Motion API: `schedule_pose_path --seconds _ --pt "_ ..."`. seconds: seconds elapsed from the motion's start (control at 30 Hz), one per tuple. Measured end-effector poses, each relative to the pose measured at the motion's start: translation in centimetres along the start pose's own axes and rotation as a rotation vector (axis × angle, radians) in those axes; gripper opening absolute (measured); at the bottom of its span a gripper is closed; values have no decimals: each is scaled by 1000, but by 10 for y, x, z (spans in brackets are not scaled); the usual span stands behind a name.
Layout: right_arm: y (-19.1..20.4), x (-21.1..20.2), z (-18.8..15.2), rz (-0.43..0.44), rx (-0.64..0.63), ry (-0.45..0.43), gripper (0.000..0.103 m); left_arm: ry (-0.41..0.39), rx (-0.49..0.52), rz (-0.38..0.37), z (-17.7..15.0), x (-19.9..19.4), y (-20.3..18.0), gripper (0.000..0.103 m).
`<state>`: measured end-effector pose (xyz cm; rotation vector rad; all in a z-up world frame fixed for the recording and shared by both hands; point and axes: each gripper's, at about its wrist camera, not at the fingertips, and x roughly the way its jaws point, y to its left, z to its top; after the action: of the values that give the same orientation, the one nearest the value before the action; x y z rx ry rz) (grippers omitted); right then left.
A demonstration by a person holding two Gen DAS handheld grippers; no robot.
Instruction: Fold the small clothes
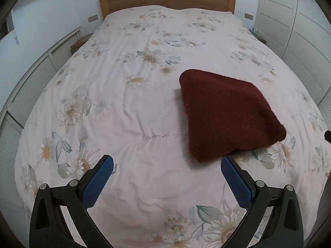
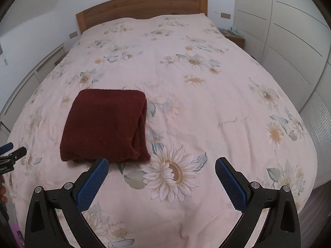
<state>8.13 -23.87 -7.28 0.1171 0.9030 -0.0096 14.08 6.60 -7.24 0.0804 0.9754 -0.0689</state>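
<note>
A dark red knitted garment [image 1: 227, 113] lies folded into a thick square on the flowered bedspread [image 1: 128, 107]. In the right wrist view the garment [image 2: 105, 124] lies left of centre, its layered edges facing right. My left gripper [image 1: 167, 165] is open and empty, held above the bed just near and left of the garment. My right gripper [image 2: 161, 166] is open and empty, just near and right of the garment's near edge. The left gripper's fingertips [image 2: 12, 148] show at the left edge of the right wrist view.
The bed has a wooden headboard [image 1: 165, 0] at the far end. White louvred wardrobe doors [image 2: 289, 41] stand along the right side. A low white cabinet [image 1: 31, 86] runs along the left. A small bedside table [image 2: 233, 36] stands at the far right.
</note>
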Motion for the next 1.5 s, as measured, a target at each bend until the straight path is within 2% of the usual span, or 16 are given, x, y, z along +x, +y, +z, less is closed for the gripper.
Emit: schedule_pose_path --seconds 0.73,1.5 --pt "-2 3 -7 -9 -2 29 103 35 -4 -6 -2 12 0 102" --pt "5 2 -7 -6 -33 45 103 30 2 -28 -3 13 1 102"
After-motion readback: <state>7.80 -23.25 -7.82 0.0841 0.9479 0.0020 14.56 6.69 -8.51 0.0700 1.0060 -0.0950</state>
